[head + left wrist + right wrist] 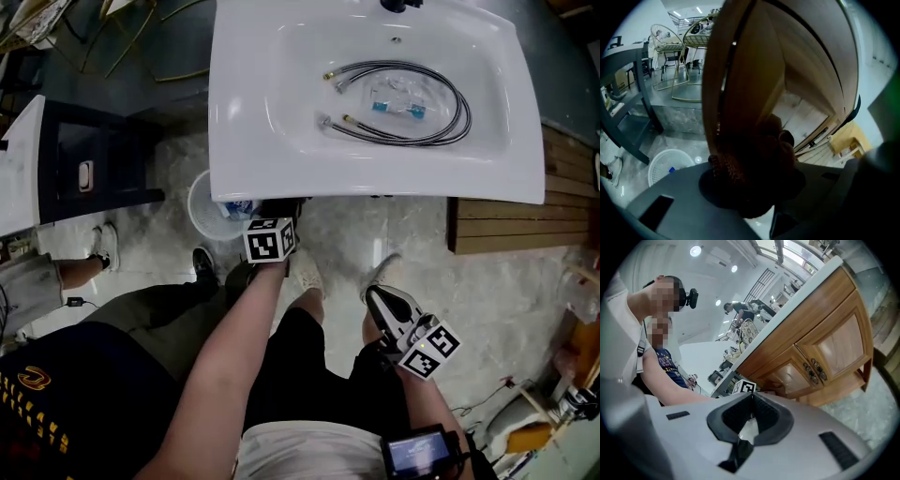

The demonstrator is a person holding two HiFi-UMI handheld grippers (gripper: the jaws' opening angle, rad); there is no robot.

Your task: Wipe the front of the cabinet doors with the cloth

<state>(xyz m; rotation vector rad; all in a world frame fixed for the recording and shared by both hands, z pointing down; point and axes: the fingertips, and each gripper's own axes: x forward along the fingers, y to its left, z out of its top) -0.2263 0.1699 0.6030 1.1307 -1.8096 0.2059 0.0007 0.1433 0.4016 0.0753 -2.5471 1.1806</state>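
The left gripper [751, 157] has its jaws clenched on a dark brown cloth [757, 180], apparently pressed against the wooden cabinet door [754, 75]. Wiping looks under way, how much is covered unclear. The right gripper [751, 417] hangs aside, jaws together, empty.

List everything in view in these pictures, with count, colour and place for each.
washbasin top: one, white, above the cabinet
braided hoses: two, dark, coiled in the basin
packet: one, clear with blue, inside the hose coil
cabinet doors: two, brown wood, under the top
door handles: two, dark metal, where the doors meet
basket: one, white, on the floor by the cabinet
planks: several, brown, on the floor at right
cloth: one, dark brown, pressed on a door
bystander: one, dark shirt, at left
left claw: one, grey, shut on the cloth
right claw: one, grey, shut, empty, back from the cabinet
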